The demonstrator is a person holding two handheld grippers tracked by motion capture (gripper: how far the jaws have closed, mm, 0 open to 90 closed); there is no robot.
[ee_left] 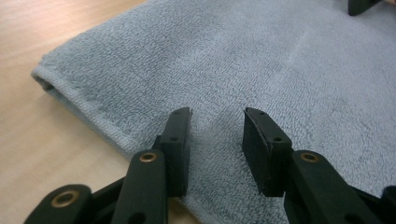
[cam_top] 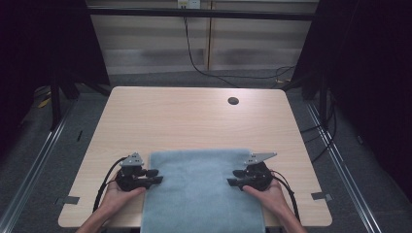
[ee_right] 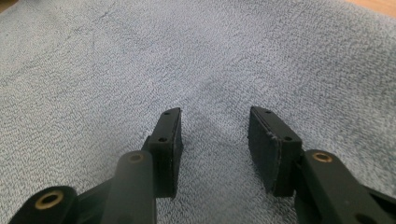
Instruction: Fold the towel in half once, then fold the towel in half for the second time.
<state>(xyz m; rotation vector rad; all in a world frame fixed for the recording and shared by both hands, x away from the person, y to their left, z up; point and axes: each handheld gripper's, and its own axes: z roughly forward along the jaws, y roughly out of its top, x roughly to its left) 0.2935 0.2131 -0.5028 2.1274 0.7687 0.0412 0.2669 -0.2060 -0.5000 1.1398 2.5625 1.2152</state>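
A grey-blue towel (cam_top: 201, 189) lies flat on the near half of the wooden table (cam_top: 194, 116) and hangs over its front edge. My left gripper (cam_top: 158, 176) rests at the towel's left hem, its jaws open and pointing right over the cloth. In the left gripper view the left gripper (ee_left: 217, 122) has only towel (ee_left: 261, 60) between its jaws, with the hemmed edge at left. My right gripper (cam_top: 231, 177) sits at the towel's right edge, pointing left, jaws open. The right gripper (ee_right: 215, 122) hovers just over the towel (ee_right: 187, 56) pile.
A round cable hole (cam_top: 233, 101) sits in the far right part of the tabletop. Bare wood stretches beyond the towel. Dark frame legs and a black cable (cam_top: 194, 58) stand behind the table, and floor rails run along both sides.
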